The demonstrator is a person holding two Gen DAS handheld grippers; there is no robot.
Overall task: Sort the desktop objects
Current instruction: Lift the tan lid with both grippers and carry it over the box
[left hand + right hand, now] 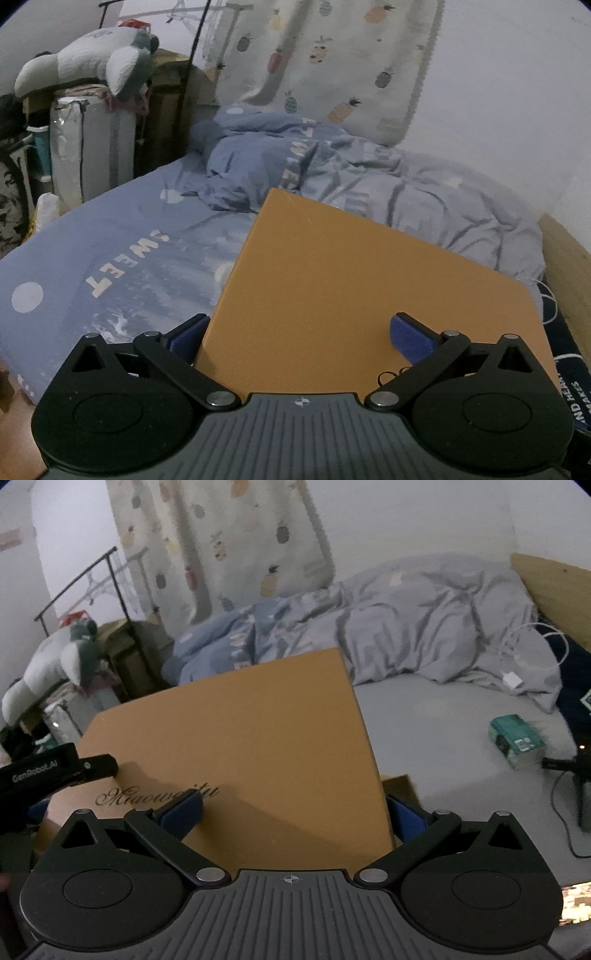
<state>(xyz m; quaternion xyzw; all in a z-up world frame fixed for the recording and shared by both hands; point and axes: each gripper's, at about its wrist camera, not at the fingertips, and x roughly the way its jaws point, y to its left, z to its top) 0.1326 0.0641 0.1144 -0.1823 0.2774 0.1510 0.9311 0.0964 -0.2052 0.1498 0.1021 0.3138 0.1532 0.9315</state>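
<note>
Together, left gripper (301, 338) and right gripper (293, 812), straddling orange box (240, 738)

We get two wrist fisheyes, each looking forward along its fingers, very close on the orange board (332, 295) (240, 746). Both share the rumpled bed (110, 240) (443, 709) and pineapple curtain (332, 55) (221, 535) in the upper frame.

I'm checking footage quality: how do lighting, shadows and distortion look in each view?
Left wrist: dim, soft; fisheye bends the orange board; no strong shadow. Right wrist: equally dim; right gripper throws a shadow across the board; edges bow.
</note>
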